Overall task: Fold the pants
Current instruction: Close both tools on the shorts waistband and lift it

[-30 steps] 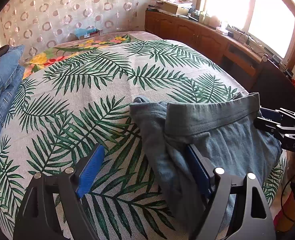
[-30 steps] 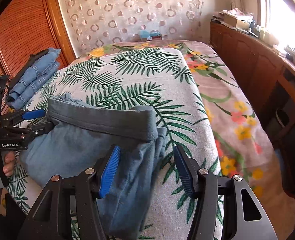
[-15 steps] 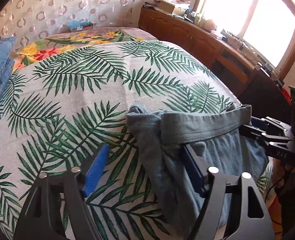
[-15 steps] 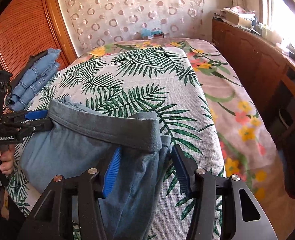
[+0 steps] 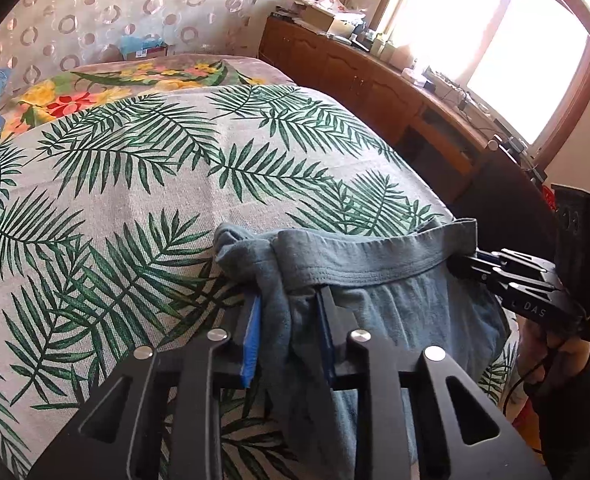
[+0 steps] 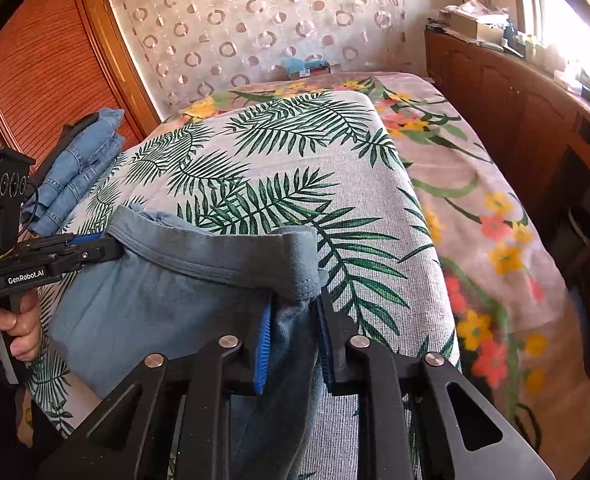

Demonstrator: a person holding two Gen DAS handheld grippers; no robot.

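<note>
**Both grippers clamped on pants at waistband**

Left gripper [image 5: 289, 328]: blue ribbed pads pinched tight on a bunched end of the pants [image 5: 395, 312], just under the waistband. Right gripper [image 6: 293, 336]: same grip on the opposite end, cloth squeezed between its pads. Each tool shows in the other's view, at 3 o'clock from the left wrist and 9 o'clock from the right wrist, jaws shut on the waistband ends.

Pants: soft grey-blue knit, stitched waistband stretched as a thick band between the two grips. Body sags below it in loose folds, lying on the near part of the bed [image 5: 143, 168].

Bed cover: coarse woven cloth, pale with green palm fronds; floral blanket [image 6: 491, 216] under it, showing at 12 and 3 o'clock from the right wrist.

Jeans [image 6: 79, 168]: folded denim stack at 10 o'clock, near the cover's left edge.

Wooden cabinets [image 5: 375, 80] run along the bed's right side. Wide stretch of cover lies beyond the waistband.
</note>
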